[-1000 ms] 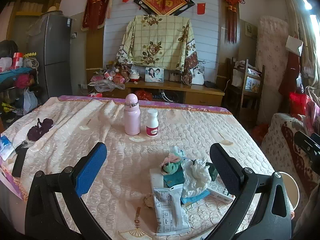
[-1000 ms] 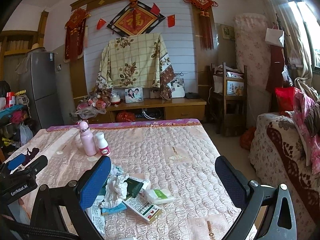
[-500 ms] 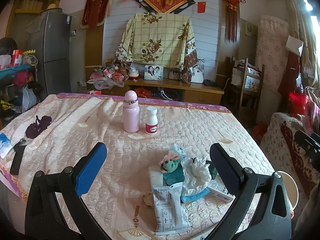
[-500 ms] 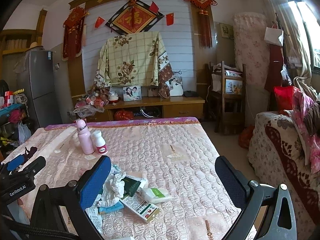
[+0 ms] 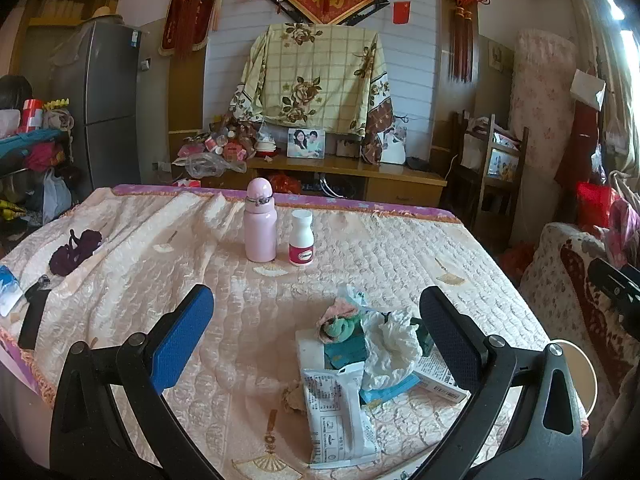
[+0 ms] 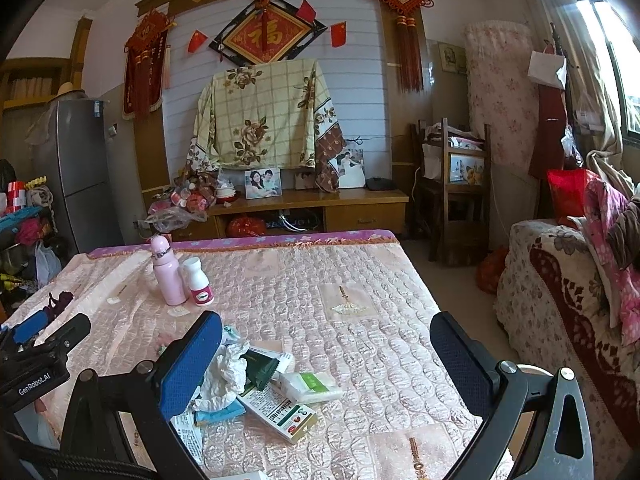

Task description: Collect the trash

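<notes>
A pile of trash lies on the pink quilted table cover (image 5: 240, 320): a crumpled white tissue (image 5: 390, 344), a white printed wrapper (image 5: 336, 412), a teal packet (image 5: 344, 350), a small box (image 5: 436, 374) and a pink-green wad (image 5: 340, 320). My left gripper (image 5: 316, 328) is open and empty, just short of the pile. In the right wrist view the tissue (image 6: 226, 374), the box (image 6: 280, 412) and a white-green tissue pack (image 6: 312, 386) lie by the left finger of my right gripper (image 6: 326, 358), which is open and empty.
A pink bottle (image 5: 260, 226) and a small white bottle (image 5: 301, 238) stand mid-table. A dark purple item (image 5: 76, 248) and a black object (image 5: 34, 316) lie at the left edge. A white round bin rim (image 5: 576, 368) shows low at the right. A patterned sofa (image 6: 560, 312) stands right.
Both grippers have shifted only slightly; the views drift a little. Nothing has been picked up or let go.
</notes>
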Motion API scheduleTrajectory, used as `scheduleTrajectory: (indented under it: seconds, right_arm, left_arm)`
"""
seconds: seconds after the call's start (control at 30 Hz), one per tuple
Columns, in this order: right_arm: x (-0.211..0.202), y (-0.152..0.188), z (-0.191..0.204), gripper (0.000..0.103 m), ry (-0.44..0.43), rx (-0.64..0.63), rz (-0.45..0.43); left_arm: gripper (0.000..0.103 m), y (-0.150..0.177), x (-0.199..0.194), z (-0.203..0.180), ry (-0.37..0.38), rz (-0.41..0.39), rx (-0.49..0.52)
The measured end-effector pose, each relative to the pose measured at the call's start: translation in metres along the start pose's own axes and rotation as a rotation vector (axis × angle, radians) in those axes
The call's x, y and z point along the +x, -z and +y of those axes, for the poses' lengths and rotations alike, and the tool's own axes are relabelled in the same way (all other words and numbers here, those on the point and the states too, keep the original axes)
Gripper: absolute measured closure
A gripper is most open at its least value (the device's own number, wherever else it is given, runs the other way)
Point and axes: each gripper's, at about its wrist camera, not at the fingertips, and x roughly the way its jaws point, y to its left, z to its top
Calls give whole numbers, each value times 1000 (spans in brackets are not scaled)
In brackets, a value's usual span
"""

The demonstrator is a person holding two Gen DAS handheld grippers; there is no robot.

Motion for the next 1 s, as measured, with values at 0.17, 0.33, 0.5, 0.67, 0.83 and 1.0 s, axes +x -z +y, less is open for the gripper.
scheduleTrajectory:
  seconds: [0.17,0.33,0.5,0.67,0.83,1.0]
  right_arm:
    - [1,2,0,0,5,1,1]
    - [3,6,-2,0,2,5,9]
    - [3,6,-2,0,7,1,12]
    - [4,6,-5,0,4,13,17]
    - [6,7,-5,0,2,5,29]
    - [7,8,-3,0,3,-6,39]
  left_arm:
    - [1,-1,1,3,3,4,0]
    - [1,0,2,4,5,9,1]
    - [1,2,4,4,7,19,4]
    - [1,2,5,6,4,25,2]
    - [1,2,5,6,5,27,3]
    - [1,3,8,8,2,37,3]
